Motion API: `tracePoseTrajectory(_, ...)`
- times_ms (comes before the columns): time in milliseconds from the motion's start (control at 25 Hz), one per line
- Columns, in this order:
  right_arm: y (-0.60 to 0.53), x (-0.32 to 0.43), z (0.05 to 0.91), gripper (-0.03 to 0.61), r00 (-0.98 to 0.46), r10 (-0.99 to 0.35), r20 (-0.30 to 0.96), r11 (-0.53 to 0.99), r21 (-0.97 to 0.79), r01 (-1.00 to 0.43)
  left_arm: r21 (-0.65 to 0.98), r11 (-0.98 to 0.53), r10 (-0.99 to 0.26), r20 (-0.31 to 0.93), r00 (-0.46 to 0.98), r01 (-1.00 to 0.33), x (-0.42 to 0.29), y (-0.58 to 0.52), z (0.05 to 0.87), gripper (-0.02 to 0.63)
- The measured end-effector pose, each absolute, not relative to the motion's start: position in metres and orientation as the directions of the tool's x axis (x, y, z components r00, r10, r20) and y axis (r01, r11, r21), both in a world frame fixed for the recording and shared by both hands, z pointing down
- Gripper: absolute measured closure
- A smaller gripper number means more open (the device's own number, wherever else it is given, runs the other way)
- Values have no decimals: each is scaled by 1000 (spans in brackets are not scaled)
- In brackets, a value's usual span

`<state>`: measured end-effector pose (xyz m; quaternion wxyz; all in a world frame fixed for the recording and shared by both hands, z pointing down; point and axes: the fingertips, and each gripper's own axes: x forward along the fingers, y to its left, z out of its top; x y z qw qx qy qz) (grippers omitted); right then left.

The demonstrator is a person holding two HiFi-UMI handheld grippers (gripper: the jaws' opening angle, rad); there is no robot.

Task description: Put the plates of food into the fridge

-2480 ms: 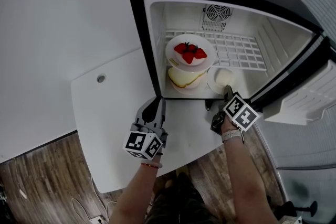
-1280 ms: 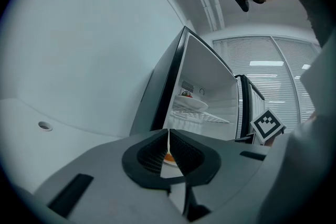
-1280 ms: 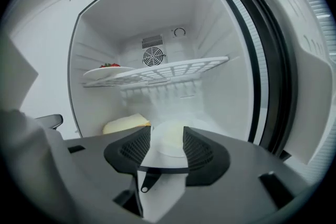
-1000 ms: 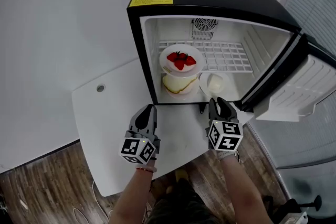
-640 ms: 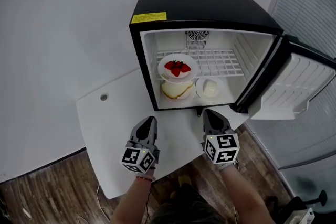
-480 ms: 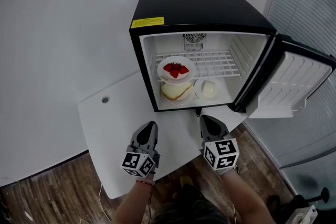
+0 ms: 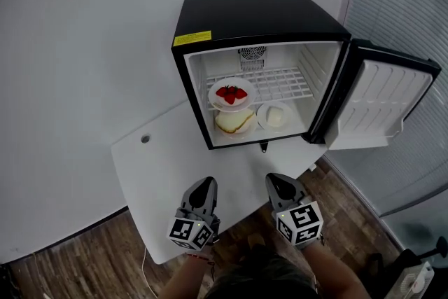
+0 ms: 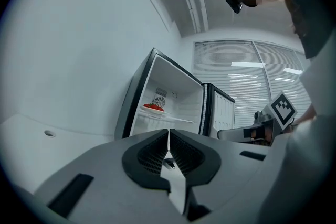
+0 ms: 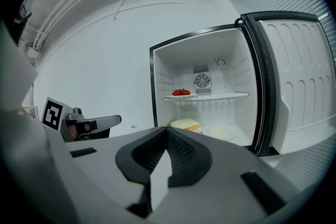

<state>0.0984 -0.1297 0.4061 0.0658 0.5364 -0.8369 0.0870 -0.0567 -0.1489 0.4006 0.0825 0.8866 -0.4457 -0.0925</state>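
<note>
Now, in the head view, both of your claws hang over the near edge of the white surface, well apart from the fridge. Your left claw and your right claw point toward the open fridge, side by side with a gap between them, and neither touches anything. The black fridge stands at the far side of the surface, its door swung wide to the right. Inside, the strawberry plate sits at the left of the wire shelf. Below it, on the fridge floor, the plate of yellow food lies at the left. The plate of pale food lies just beside it on the right.

Next, the left gripper view: your left claw is clenched, its two jaws meeting at the tips with nothing caught between them. Past the tips you see the open fridge with the strawberry plate on its shelf, and your right claw shows at the right edge.

Lastly, the right gripper view: your right claw is clenched too, jaws pressed together and empty. Beyond them the fridge stands open. The strawberry plate rests on the shelf just left of the fan grille, and the yellow food and the pale food lie on the floor beneath. The door stands at the right, and your left claw shows at the left.
</note>
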Motion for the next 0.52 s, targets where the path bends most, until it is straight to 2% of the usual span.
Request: tracePoseTrajectory(520, -80, 109, 400, 574, -383, -904, 189, 370, -105, -923, 271, -604, -794, -123, 595, -750, -58, -105, 383, 598)
